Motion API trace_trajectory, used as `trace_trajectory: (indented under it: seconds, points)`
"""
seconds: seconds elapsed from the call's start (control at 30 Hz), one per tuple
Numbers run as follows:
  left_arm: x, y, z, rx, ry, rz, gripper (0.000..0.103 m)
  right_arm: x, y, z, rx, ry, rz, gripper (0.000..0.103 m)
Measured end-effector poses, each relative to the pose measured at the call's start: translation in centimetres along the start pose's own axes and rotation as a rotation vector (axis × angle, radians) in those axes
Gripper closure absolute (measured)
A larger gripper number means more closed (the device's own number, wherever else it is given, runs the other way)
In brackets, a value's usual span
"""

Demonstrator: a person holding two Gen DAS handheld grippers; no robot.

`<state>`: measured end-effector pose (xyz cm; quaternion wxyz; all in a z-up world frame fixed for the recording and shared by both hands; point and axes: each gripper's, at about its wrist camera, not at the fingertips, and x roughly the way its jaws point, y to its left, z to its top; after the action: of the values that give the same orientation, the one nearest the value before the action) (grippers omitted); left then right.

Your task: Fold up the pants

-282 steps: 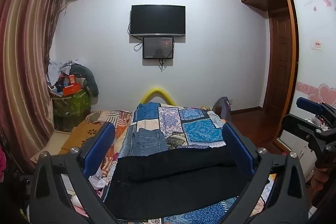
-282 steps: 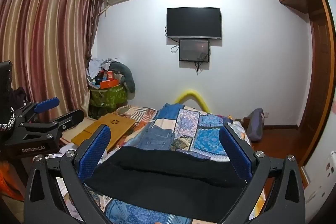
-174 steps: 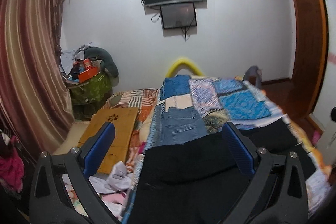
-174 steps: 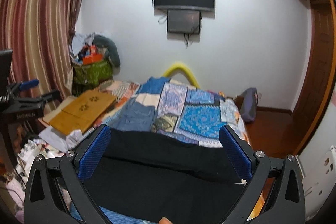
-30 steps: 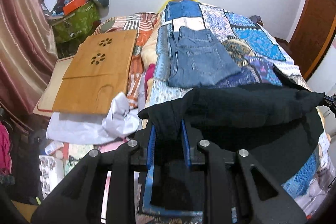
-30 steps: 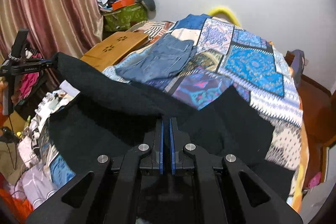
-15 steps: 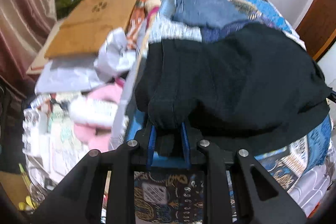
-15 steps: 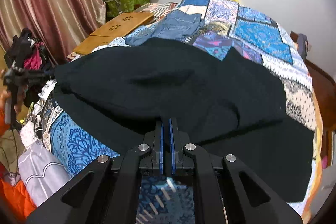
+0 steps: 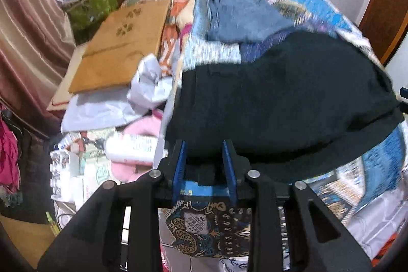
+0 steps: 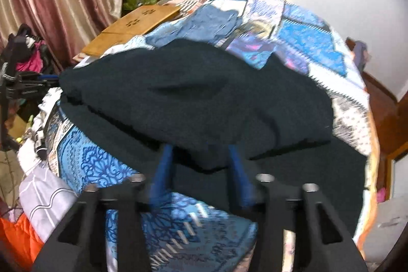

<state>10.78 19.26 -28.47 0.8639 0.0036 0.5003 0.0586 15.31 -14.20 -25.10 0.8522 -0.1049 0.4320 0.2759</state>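
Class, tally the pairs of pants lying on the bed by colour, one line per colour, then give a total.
Black pants: 1
Blue denim pants: 1
Total: 2

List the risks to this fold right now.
The black pants lie doubled near the bed's front edge, so the fold may slide off. The right gripper and left gripper have just been opening with cloth still between the pads; pulling back could drag the top layer askew. A wrinkle may set in.
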Motion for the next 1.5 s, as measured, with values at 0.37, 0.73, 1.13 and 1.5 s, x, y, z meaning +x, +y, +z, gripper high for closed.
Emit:
trace_trajectory:
  seconds: [0.37, 0.73, 1.13, 1.5]
  points:
    - [-4.2, -5.3, 7.6, 0.035, -0.197, -0.015, 0.035, -3.1, -3.7, 4.4, -0.014, -0.130, -0.192, 0.033]
    - [3.5, -12.9, 15.0, 0.100, -0.103, -0.088, 0.035, 3.3, -9.1, 7.9, -0.005, -0.023, -0.208, 0.033]
    - [11.1, -16.4, 19.2, 0.181, -0.029, -0.097, 0.035, 12.6, -14.0, 11.7, 0.093, 0.113, -0.068, 0.034]
    - [12.7, -17.3, 19.1, 0.196, 0.003, -0.103, 0.035, 17.3, -15.1, 11.9, 0.157, 0.207, 0.112, 0.077]
